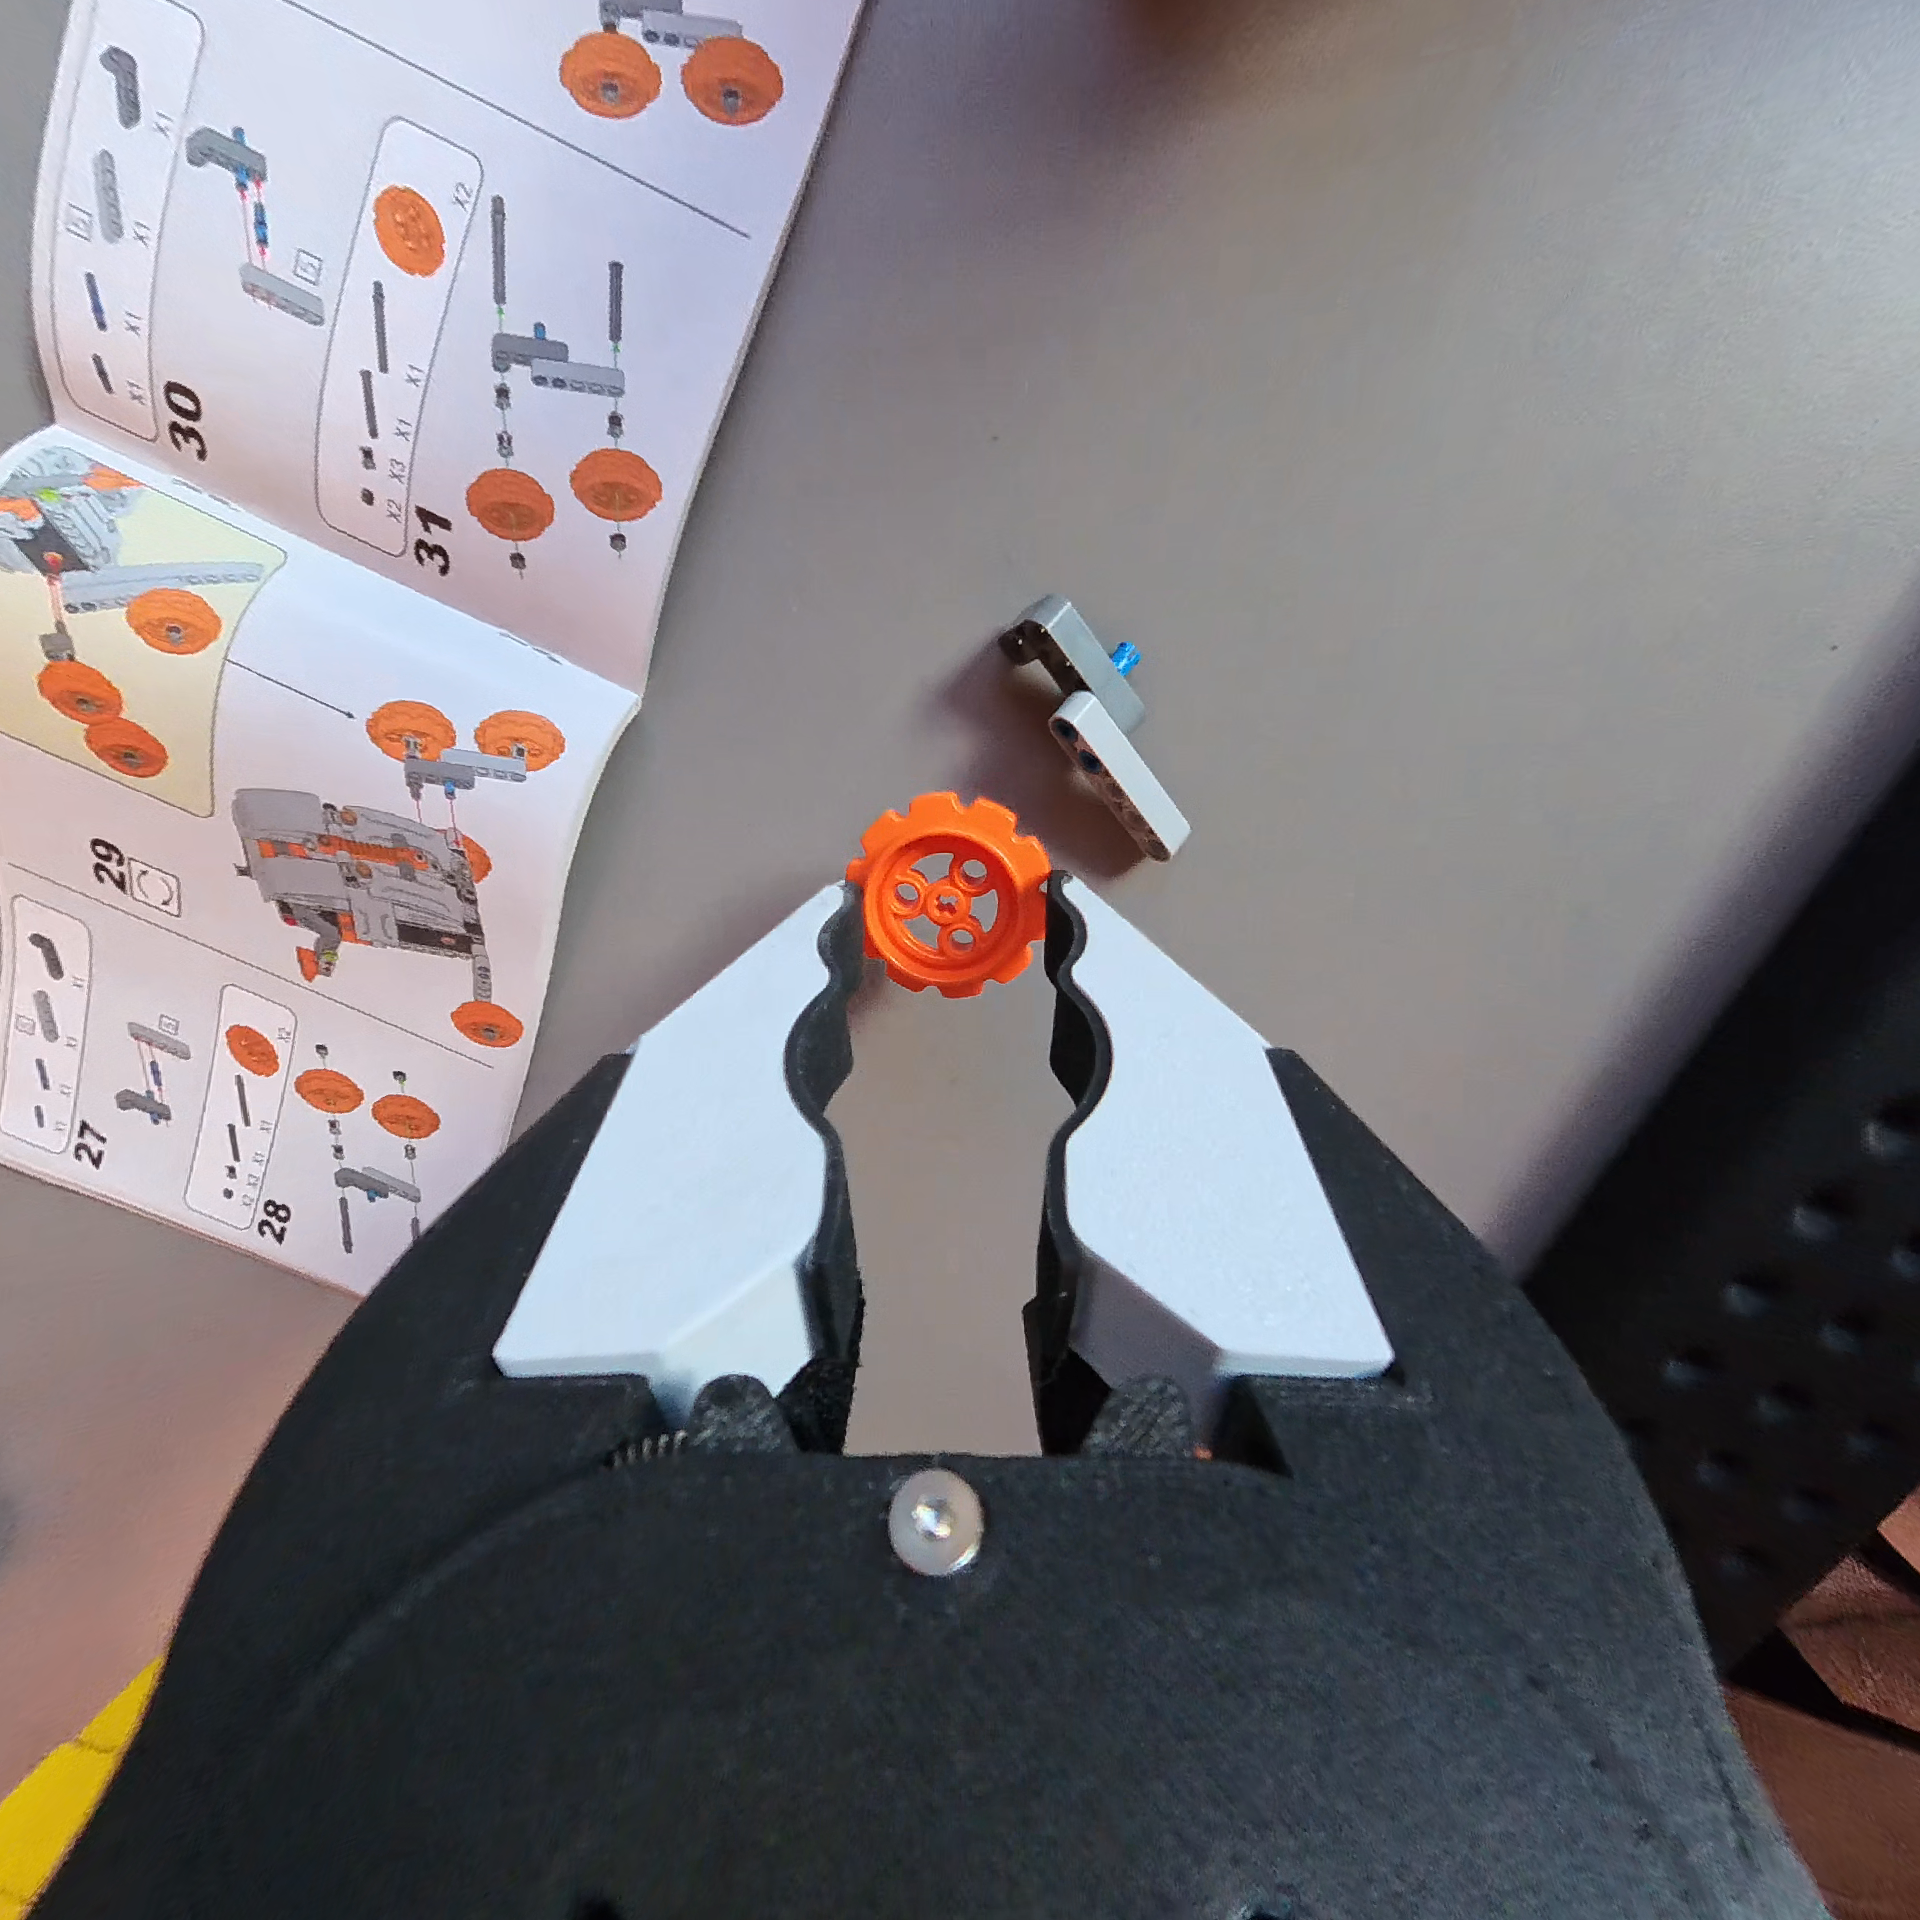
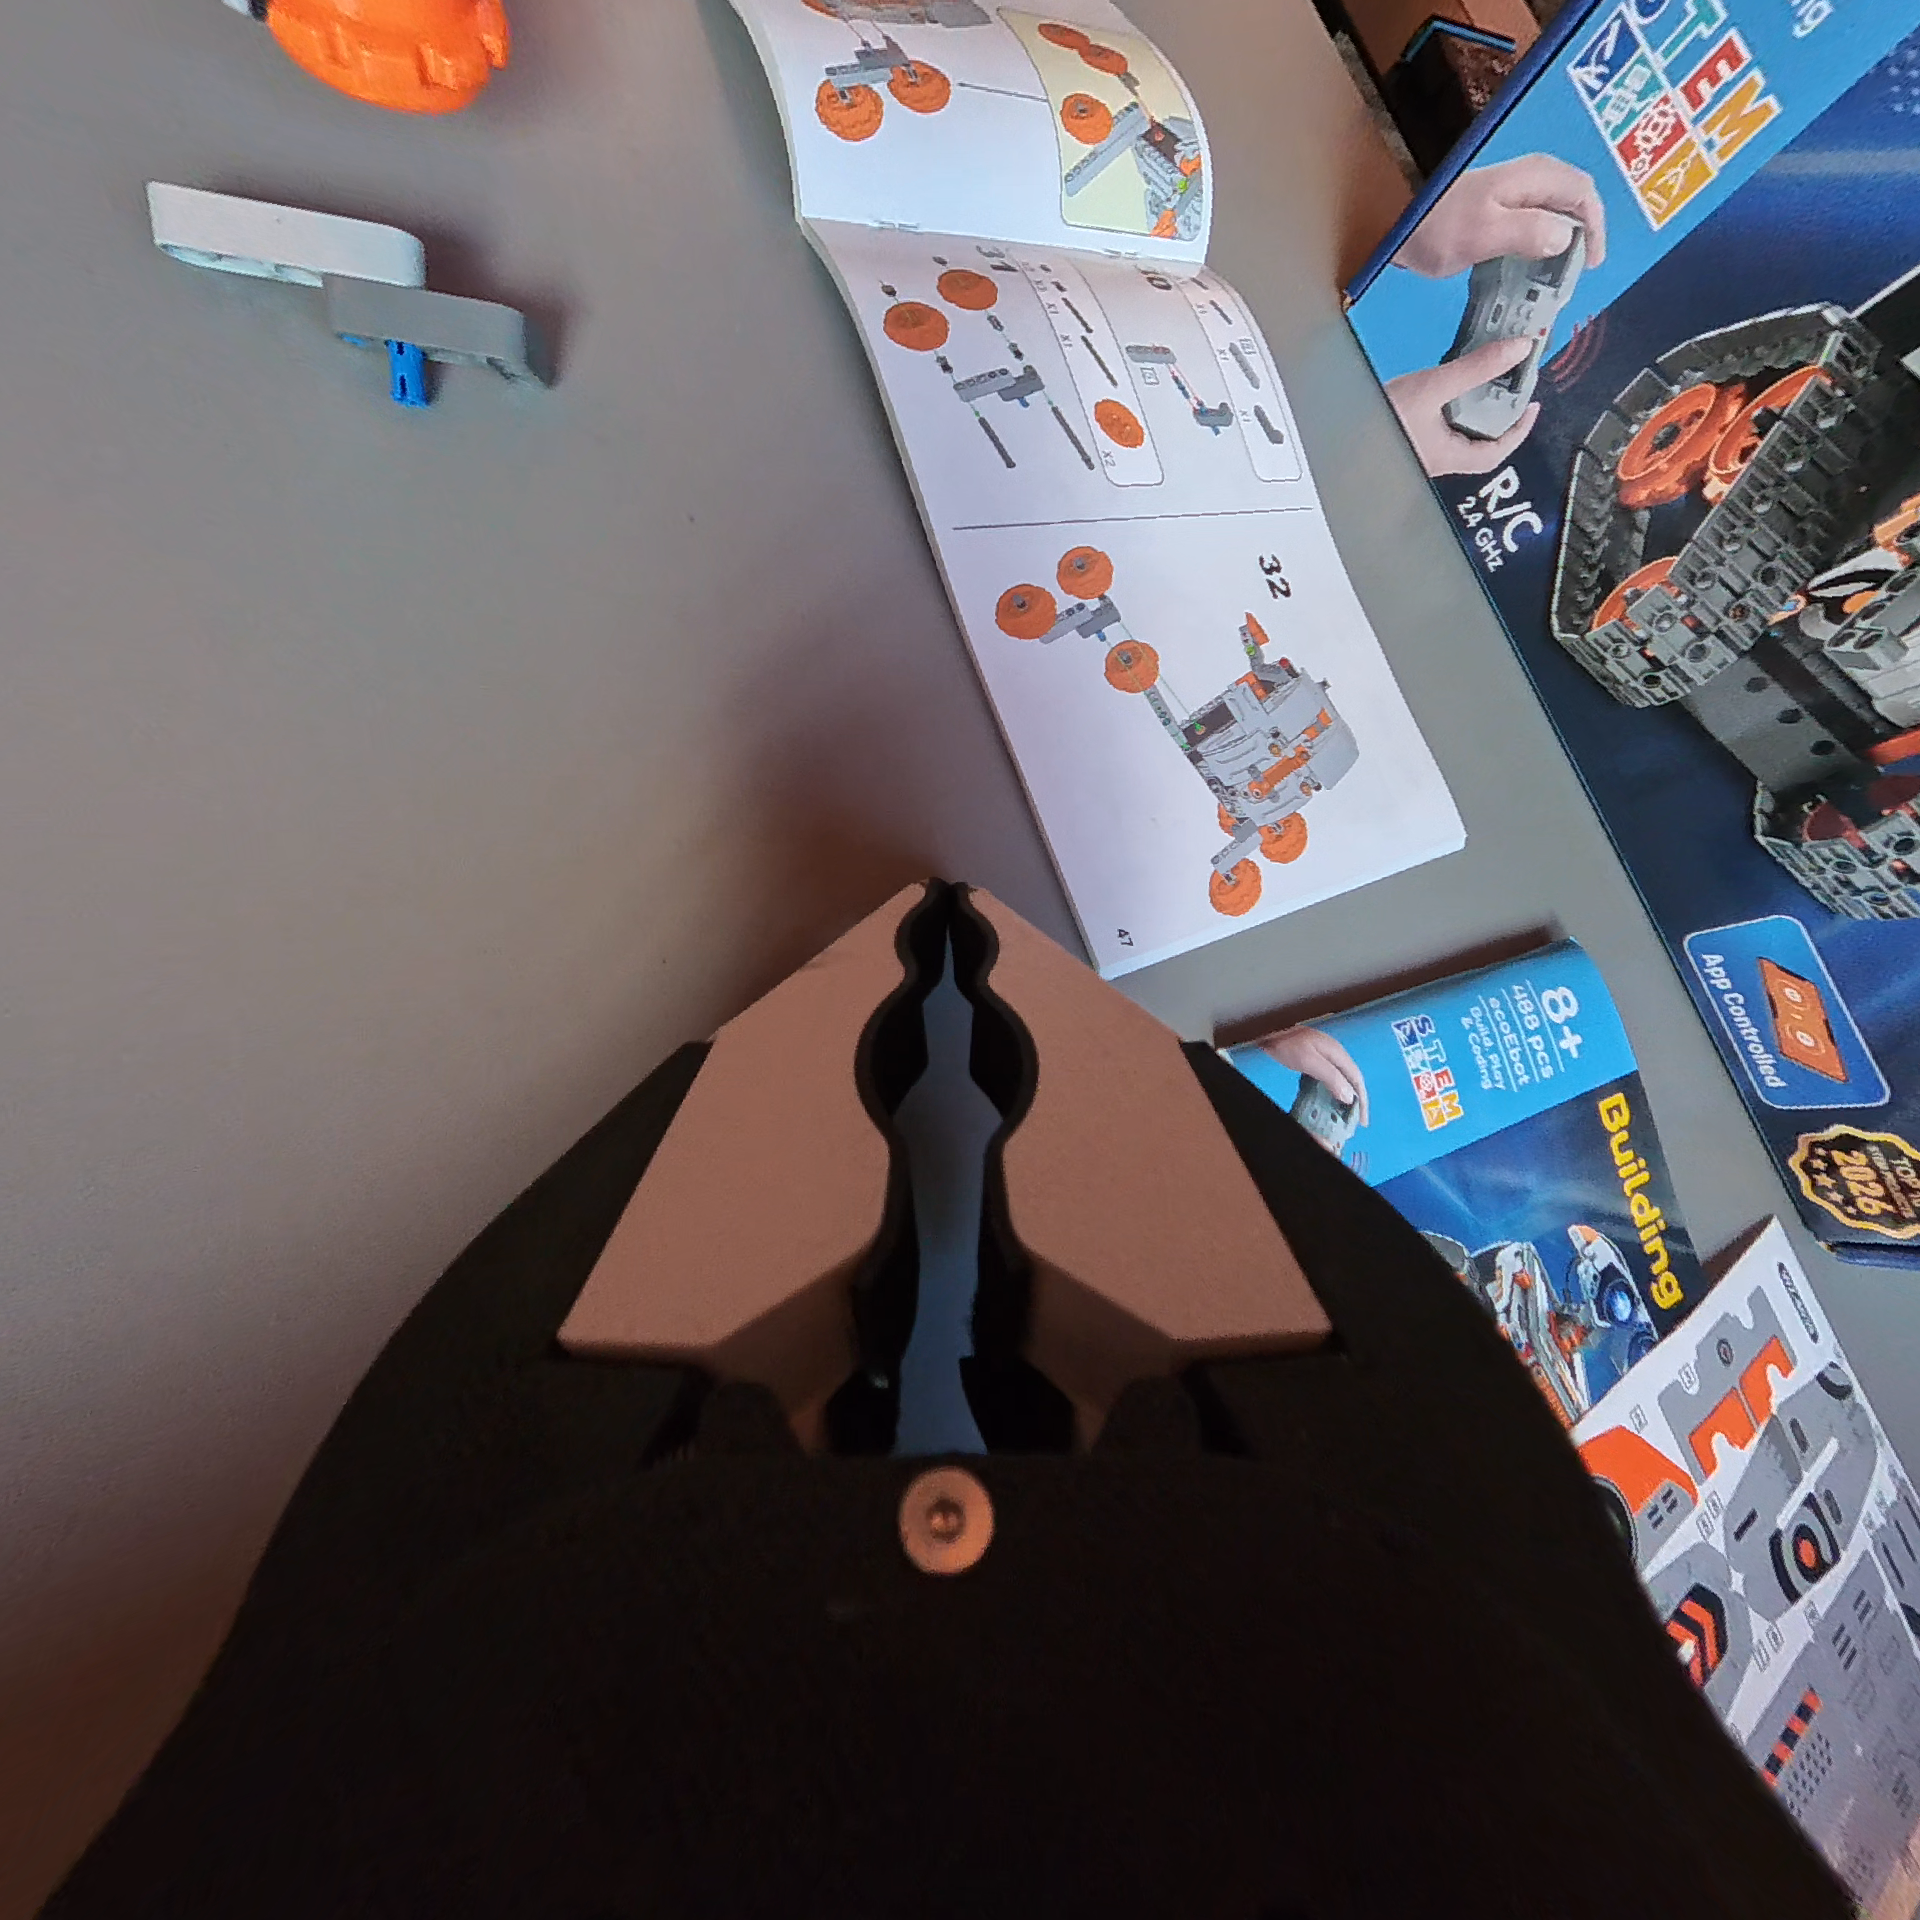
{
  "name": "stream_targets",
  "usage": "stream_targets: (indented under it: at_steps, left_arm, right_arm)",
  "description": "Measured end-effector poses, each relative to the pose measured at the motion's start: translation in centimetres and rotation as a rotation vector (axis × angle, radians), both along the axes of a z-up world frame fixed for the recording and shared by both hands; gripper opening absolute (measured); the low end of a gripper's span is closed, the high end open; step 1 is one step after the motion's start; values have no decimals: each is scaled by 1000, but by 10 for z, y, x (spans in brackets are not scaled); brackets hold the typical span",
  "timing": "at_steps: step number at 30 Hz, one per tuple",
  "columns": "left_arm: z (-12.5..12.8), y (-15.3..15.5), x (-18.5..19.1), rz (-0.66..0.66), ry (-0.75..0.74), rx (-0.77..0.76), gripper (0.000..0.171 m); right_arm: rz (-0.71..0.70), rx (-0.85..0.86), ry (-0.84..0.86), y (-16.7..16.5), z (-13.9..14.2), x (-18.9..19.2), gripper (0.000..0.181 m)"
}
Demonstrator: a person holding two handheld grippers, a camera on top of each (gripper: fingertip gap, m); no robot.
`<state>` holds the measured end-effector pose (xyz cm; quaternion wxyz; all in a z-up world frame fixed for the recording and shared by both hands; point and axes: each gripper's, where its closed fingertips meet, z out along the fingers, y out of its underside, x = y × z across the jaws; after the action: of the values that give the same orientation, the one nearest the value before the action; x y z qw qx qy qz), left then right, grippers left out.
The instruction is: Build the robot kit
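Orange toothed wheel [image 1: 948,894] sits pinched between the tips of the left gripper [image 1: 951,902], its rim against both black pads, above the grey table [image 1: 1351,364]. Just beyond lies a grey beam assembly [image 1: 1096,722] with a blue pin [image 1: 1124,657]. An open instruction booklet [image 1: 343,582] lies to the left. The right gripper [image 2: 943,891] hovers with jaws pressed together on nothing, beside that booklet.

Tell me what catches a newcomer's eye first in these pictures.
The orange toothed wheel, gripped at the tips of the left tool above the grey table. Just beyond lies a grey beam assembly with a blue pin; an open instruction booklet lies left. The right tool is shut, empty.
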<state>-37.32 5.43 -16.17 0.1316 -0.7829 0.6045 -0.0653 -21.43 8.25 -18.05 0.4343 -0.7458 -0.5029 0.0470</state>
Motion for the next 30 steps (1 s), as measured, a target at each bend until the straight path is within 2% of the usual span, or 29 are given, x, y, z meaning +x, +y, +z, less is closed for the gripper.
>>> stream_targets:
  at_steps: [12, 20, 23, 25, 26, 28, 30]
  left_arm:
    - [-15, -4, -2, -20, 28, -7, 33]
    - [-16, -6, 0, -40, 22, 9, 33]
    - [-8, -7, 3, -39, -14, 4, 46]
    - [13, -9, 8, -30, -73, -13, 48]
    - [32, -9, 11, -25, -112, -4, 48]
    - [90, -3, 10, -14, -216, 64, 45]
    - [163, 4, -2, 22, -352, 162, 43]
  right_arm:
    - [8, -8, -2, 0, 0, -2, 0]
    - [7, -13, 3, 0, 0, -2, 0]
    - [8, -16, 6, -1, 0, -2, 0]
    - [10, -19, 8, -2, 0, -1, 0]
    - [12, -20, 8, -4, 0, -1, 0]
    - [19, -19, 5, -7, 0, -1, 0]
    - [26, -15, 1, -9, 0, -2, 0]
